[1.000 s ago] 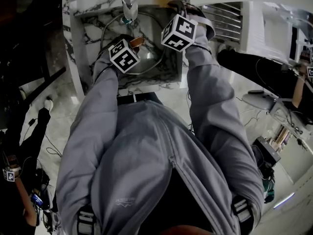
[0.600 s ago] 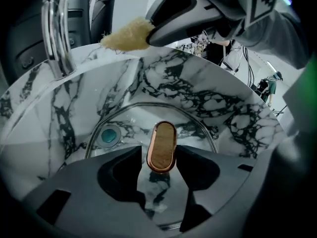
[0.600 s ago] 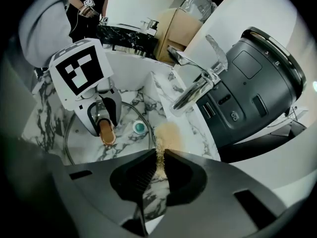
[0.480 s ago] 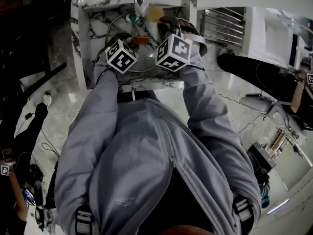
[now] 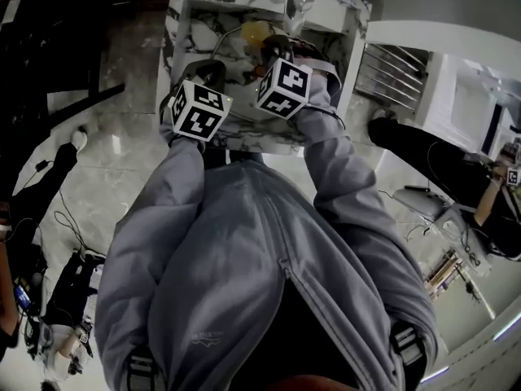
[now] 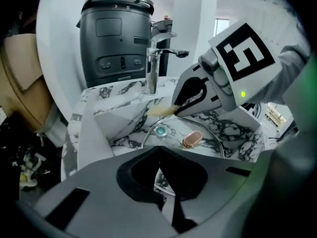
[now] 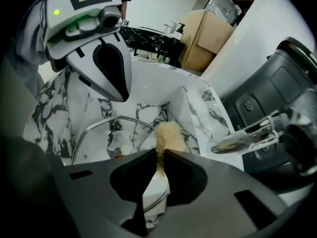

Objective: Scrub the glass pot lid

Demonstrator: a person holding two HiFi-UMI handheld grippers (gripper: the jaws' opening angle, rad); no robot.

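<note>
Below the claws, a glass lid (image 6: pixel 208 145) is contained in the sink (image 6: pixel 124 118); sponge (image 7: pixel 168 135) gripped by right claw (image 7: pixel 161 155), left claw (image 6: pixel 159 152) just closed, empty.

A kitchen, folks: a marble sink (image 6: pixel 114 123) with a chrome tap (image 6: pixel 152 71) at its back edge, a black appliance (image 6: pixel 116 38) right behind it, a slatted drying rack (image 5: pixel 391 68) to its right.

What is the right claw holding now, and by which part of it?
The right claw is shut on the yellow sponge. It pinches the sponge's near edge, and most of the sponge sticks out beyond the jaws.
</note>
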